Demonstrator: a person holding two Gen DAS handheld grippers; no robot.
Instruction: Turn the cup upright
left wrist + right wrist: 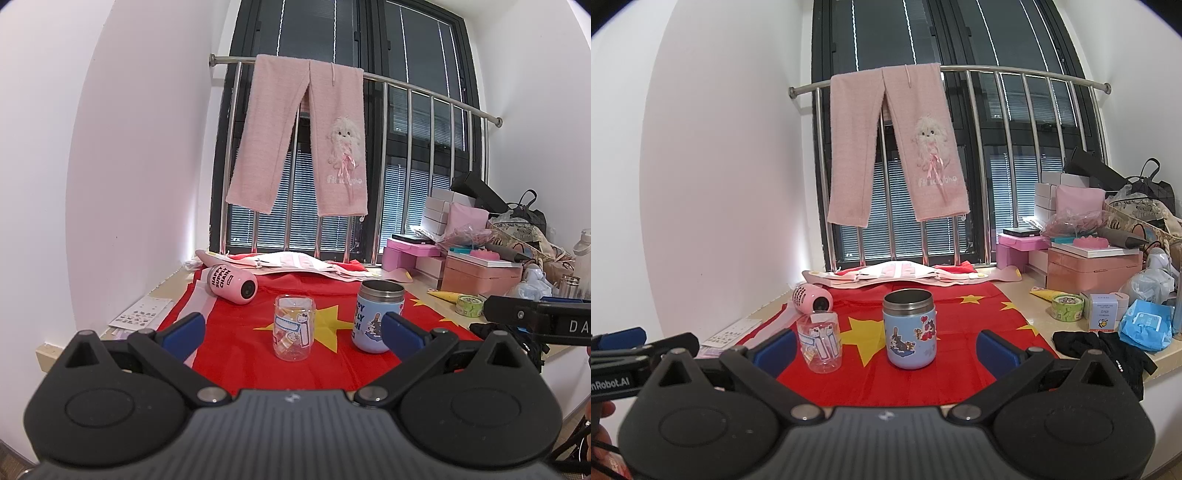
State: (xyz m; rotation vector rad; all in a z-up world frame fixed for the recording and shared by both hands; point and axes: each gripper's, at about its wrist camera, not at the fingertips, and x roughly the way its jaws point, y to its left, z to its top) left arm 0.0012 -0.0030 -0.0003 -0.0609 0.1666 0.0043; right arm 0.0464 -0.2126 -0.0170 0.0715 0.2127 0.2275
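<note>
A clear glass cup with cartoon stickers (pixel 294 328) (pixel 820 341) stands upside down on the red flag cloth (pixel 236 354) (pixel 960 354). A blue steel cup (pixel 376 314) (pixel 909 328) stands upright, mouth up, to its right. A pink cup (pixel 232 284) (pixel 812 300) lies on its side at the back left. My left gripper (pixel 291 328) is open and empty, the glass cup in line between its fingers but further off. My right gripper (pixel 886 349) is open and empty in front of the blue cup.
Pink trousers (pixel 303 136) hang on a steel rail before the window. Pink boxes (pixel 1093 266), bags, a tape roll (pixel 1067 307), a wipes pack (pixel 1145 325) and black cloth (pixel 1100 345) crowd the right side. A sticker sheet (pixel 142 314) lies left of the cloth.
</note>
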